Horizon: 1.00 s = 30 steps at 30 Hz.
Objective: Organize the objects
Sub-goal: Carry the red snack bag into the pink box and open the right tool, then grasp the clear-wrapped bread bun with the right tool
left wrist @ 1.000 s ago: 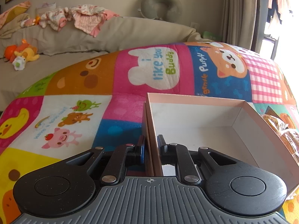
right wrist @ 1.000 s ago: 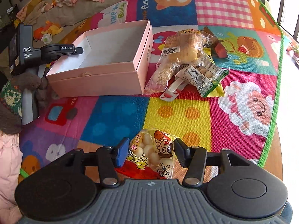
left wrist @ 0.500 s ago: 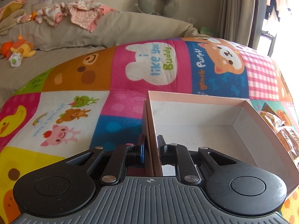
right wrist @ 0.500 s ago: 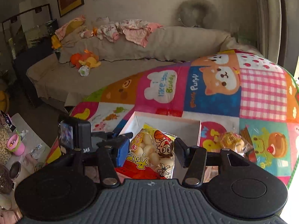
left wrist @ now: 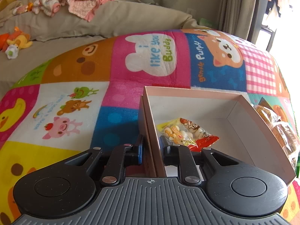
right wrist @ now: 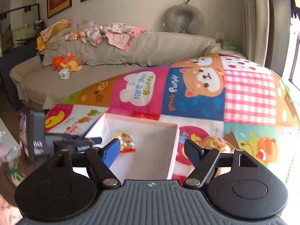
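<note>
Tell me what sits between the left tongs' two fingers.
In the left wrist view, the left tongs are shut on the side wall of the open pink cardboard box; nothing else is there.

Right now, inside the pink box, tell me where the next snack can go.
The pink box is mostly bare: its whole far half and right side are open floor. Only the snack bag lies there, near the left wall beside the left gripper clamping it. The right gripper hovers open above.
</note>
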Motion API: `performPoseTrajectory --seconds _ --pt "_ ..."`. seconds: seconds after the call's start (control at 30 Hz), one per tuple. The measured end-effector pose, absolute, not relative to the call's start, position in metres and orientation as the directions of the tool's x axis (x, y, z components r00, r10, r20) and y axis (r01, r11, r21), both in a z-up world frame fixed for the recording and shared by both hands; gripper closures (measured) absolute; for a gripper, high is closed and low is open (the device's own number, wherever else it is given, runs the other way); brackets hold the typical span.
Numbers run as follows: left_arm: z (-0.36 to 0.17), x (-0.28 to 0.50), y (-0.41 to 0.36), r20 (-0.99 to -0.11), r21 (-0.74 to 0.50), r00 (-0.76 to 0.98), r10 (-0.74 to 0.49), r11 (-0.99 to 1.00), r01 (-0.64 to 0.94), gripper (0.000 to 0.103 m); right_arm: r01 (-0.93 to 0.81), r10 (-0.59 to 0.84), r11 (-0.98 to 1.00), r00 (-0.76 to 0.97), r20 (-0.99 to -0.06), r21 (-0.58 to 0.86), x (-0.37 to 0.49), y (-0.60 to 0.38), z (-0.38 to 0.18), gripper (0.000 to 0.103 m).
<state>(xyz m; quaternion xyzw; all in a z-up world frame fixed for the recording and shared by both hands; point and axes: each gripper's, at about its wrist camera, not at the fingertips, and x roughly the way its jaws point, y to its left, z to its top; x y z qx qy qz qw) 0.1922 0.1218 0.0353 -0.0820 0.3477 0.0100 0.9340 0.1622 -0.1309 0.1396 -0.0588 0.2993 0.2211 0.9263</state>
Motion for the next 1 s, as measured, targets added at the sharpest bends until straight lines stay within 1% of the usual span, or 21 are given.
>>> performPoseTrajectory --seconds 0.07,0.13,0.17,0.23,0.27,0.33,0.4,0.47,0.57,0.8,0.93,0.97,1.0 --pt "0.037 0.183 0.119 -0.661 -0.121 0.75 -0.017 0.989 -0.083 0.081 -0.426 0.35 0.905 0.734 -0.582 0.008 0.148 -0.151 0.125 0.026" --pt "0.039 0.172 0.117 -0.663 -0.114 0.748 -0.011 0.99 -0.087 0.079 -0.403 0.332 0.915 0.751 -0.571 0.002 0.134 -0.167 0.112 0.022" --pt "0.04 0.168 0.117 -0.663 -0.115 0.749 -0.01 0.989 -0.088 0.078 -0.398 0.334 0.917 0.752 -0.568 0.012 0.13 -0.172 0.106 0.019" --pt "0.04 0.164 0.114 -0.66 -0.097 0.752 -0.001 0.992 -0.084 0.078 -0.419 0.376 0.906 0.725 -0.577 0.063 0.123 -0.18 0.092 0.018" --pt "0.04 0.166 0.112 -0.657 -0.08 0.754 0.004 0.994 -0.074 0.079 -0.444 0.405 0.892 0.701 -0.588 0.085 0.119 -0.179 0.083 0.018" --pt "0.04 0.175 0.111 -0.653 -0.068 0.758 -0.012 0.997 -0.043 0.082 -0.48 0.423 0.874 0.674 -0.606 0.075 0.114 -0.169 0.066 0.018" --pt "0.04 0.187 0.113 -0.651 -0.089 0.757 -0.049 0.996 -0.012 0.086 -0.497 0.407 0.867 0.671 -0.619 0.032 0.114 -0.153 0.051 0.018" --pt "0.039 0.199 0.114 -0.646 -0.085 0.762 -0.055 0.996 0.0 0.088 -0.491 0.389 0.871 0.682 -0.619 0.008 0.116 -0.141 0.042 0.018" --pt "0.04 0.209 0.115 -0.644 -0.077 0.764 -0.052 0.997 0.003 0.088 -0.487 0.403 0.872 0.671 -0.622 0.041 0.124 -0.132 0.037 0.017" --pt "0.055 0.19 0.119 -0.695 -0.083 0.716 -0.071 0.996 0.019 0.081 -0.464 0.382 0.886 0.704 -0.599 0.019 0.124 -0.12 0.039 0.017" --pt "0.055 0.172 0.115 -0.701 -0.064 0.71 -0.064 0.998 0.026 0.08 -0.468 0.381 0.884 0.716 -0.585 0.002 0.12 -0.114 0.041 0.017" --pt "0.053 0.168 0.115 -0.692 -0.07 0.72 -0.06 0.997 0.016 0.081 -0.465 0.377 0.885 0.72 -0.582 -0.002 0.117 -0.113 0.041 0.017" --pt "0.052 0.165 0.115 -0.676 -0.08 0.734 -0.06 0.997 0.007 0.084 -0.463 0.374 0.886 0.723 -0.581 -0.006 0.116 -0.111 0.04 0.017"
